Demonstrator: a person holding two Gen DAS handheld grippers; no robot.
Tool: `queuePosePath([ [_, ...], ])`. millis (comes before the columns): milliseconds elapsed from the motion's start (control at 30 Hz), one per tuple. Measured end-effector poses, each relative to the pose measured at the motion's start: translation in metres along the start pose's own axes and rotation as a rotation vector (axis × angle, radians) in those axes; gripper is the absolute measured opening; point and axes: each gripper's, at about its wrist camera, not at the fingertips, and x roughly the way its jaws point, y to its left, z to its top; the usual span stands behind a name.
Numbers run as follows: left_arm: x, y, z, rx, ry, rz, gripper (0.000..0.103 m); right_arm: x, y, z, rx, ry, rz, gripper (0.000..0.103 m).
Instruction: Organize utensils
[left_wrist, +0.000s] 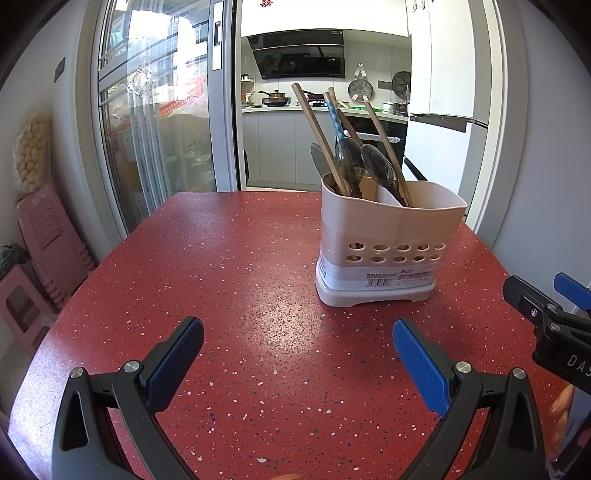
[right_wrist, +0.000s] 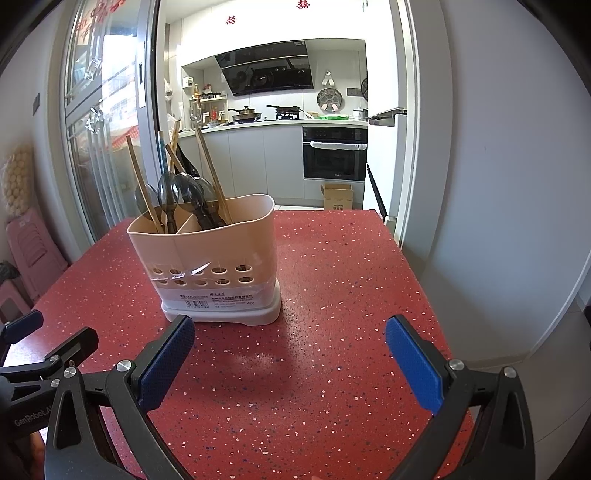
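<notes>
We hold both tools low over the near edge of the red tabletop (left_wrist: 229, 266), each spread wide and carrying nothing: the left tool (left_wrist: 297, 350) faces bare surface, and the right tool (right_wrist: 290, 354) sits just short of the holder (right_wrist: 207, 258). Nothing lies loose on the tabletop, so we judge the sorting largely done, or not started from outside the holder.

The holder stands upright toward the far right part of the tabletop, well in from every edge. A divider splits it into two compartments. The chopsticks (left_wrist: 314, 129) lean outward in both, their tips crossing above the rim, and the dark spoons (left_wrist: 349, 158) stand bowl-up among them. They lean because the compartments are wide and the handles rest against walls and divider. Spoons and chopsticks look mixed in each compartment; which piece belongs where we cannot tell.

Any pull on one piece would have to thread past the crossed sticks. Beyond the far edge, an open doorway shows the kitchen (right_wrist: 280, 122); pink stools (left_wrist: 44, 236) stand stacked left of the tabletop.
</notes>
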Motion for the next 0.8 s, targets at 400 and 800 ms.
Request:
queuePosePath([
  [400, -0.0012, 0.0005, 0.0008, 0.004, 0.0, -0.004, 0.103, -0.0001, -0.0013, 0.0017, -0.005, -0.004, 0.003, 0.103],
  [800, -0.0001, 0.0039, 0.0022, -0.017, -0.003, -0.008, 0.103, -0.0008, -0.0028, 0.002, -0.007, -0.003, 0.004, 0.103],
])
